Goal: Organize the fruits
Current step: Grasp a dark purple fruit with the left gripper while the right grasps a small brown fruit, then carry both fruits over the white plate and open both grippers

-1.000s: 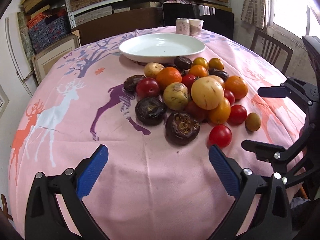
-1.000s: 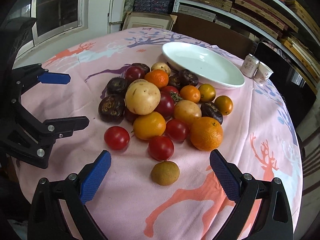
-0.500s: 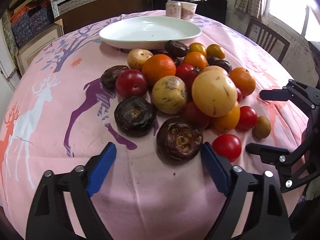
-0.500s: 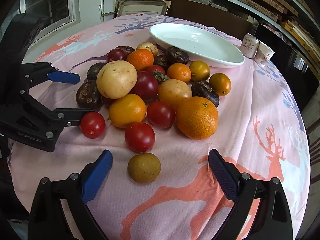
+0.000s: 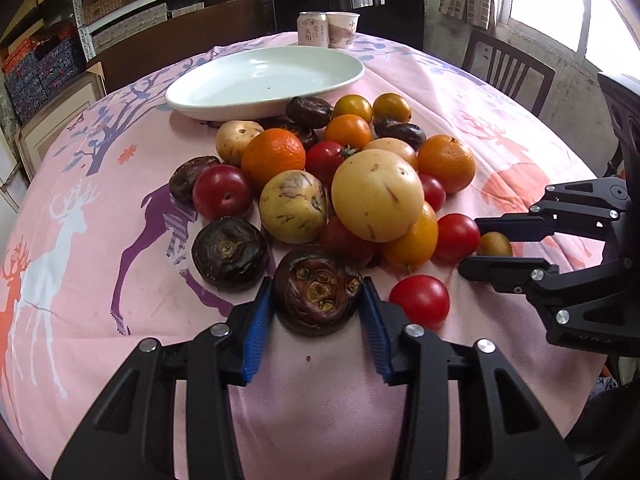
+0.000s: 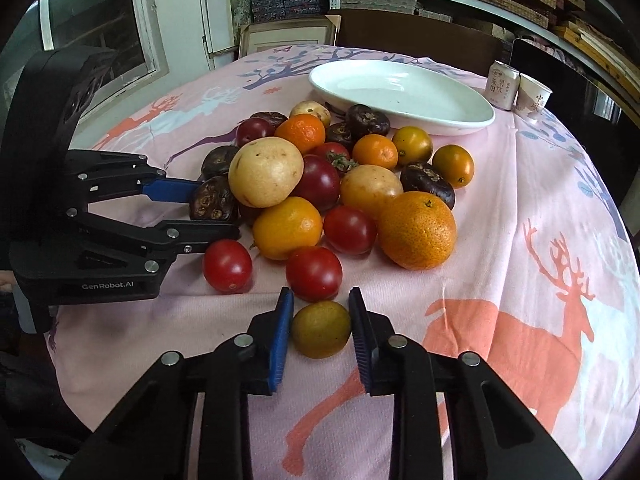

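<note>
We see the left gripper [image 5: 318, 302] closing, its fingers touching both sides of a dark fruit [image 5: 318, 290] at the pile's near edge. The right gripper [image 6: 321, 330] has clamped a small greenish fruit [image 6: 321, 329] on the tabletop [image 6: 500, 280].

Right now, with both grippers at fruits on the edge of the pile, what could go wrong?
1. The left gripper is closing on a dark wrinkled fruit that touches the pile; lifting it may let the large yellow fruit on top roll.
2. The right gripper is shut on a small round brown-green fruit, which might slip out.
</note>
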`<state>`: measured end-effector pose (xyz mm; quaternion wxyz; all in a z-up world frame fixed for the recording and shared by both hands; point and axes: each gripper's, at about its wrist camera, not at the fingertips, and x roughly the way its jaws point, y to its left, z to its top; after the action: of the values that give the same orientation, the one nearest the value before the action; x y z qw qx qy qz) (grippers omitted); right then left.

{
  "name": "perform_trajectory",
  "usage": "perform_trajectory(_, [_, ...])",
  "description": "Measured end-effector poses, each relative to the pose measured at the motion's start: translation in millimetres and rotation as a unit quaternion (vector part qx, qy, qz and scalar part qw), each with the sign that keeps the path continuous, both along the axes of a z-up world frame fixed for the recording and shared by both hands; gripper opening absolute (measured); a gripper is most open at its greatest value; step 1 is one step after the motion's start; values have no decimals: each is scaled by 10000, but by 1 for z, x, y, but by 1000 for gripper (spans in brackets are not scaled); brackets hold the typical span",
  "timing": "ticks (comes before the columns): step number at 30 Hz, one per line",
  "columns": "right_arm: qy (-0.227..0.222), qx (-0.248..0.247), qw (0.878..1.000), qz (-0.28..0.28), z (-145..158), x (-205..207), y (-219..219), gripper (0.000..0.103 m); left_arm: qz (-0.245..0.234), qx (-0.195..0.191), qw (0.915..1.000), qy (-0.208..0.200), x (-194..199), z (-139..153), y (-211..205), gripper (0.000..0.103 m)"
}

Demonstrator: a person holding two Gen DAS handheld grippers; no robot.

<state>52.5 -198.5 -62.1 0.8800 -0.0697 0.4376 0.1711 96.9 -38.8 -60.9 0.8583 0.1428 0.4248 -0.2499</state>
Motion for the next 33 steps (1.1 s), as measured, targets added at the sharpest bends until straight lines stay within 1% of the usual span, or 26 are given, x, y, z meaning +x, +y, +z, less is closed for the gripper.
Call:
perform_trajectory(3, [-127, -162, 9998, 69, 2, -4, 4, 29, -37, -12, 10000, -69, -4, 1, -1, 42])
perform_trajectory(9, [-177, -147, 9997, -16, 7, -5, 0, 29, -122, -42, 9998, -163, -16, 4, 1, 42])
perform_trajectory(12, [-217, -143, 9996, -63, 10, -7, -3, 29, -108, -163, 9997, -157, -22, 9, 8, 42])
perform_trajectory(15, [-263, -138, 9995, -105, 15, -9, -7, 29, 65, -277, 9994, -205, -28, 15, 19, 42])
perform_trajectory(18, [-388, -153, 9989, -231, 25, -7, -11, 29, 413, -540, 9967, -439, -33, 31, 32, 42])
perform_trajectory(20, [-471, -38, 9983, -338, 33, -5, -13, 29, 590, -773, 9938, -540, -33, 43, 38, 42])
perform_trajectory(22, [-609, 88, 9969, -487, 42, -1, -17, 29, 667, -961, 9912, -617, -30, 55, 40, 42])
perform_trajectory(24, [-761, 209, 9951, -595, 52, 4, -20, 29, 737, -985, 9893, -782, -25, 66, 38, 42])
perform_trajectory(26, [-889, 289, 9937, -619, 61, 9, -22, 29, 702, -1098, 9878, -848, -18, 75, 36, 42])
perform_trajectory(28, [-1004, 394, 9922, -620, 71, 17, -25, 29, 680, -1092, 9865, -1012, -10, 82, 30, 42])
perform_trajectory(31, [-1204, 598, 9896, -508, 86, 33, -30, 29, 690, -1178, 9853, -1025, 11, 89, 24, 42])
perform_trajectory(33, [-1325, 567, 9878, -596, 96, 49, -34, 29, 841, -1191, 9844, -980, 32, 90, 21, 42])
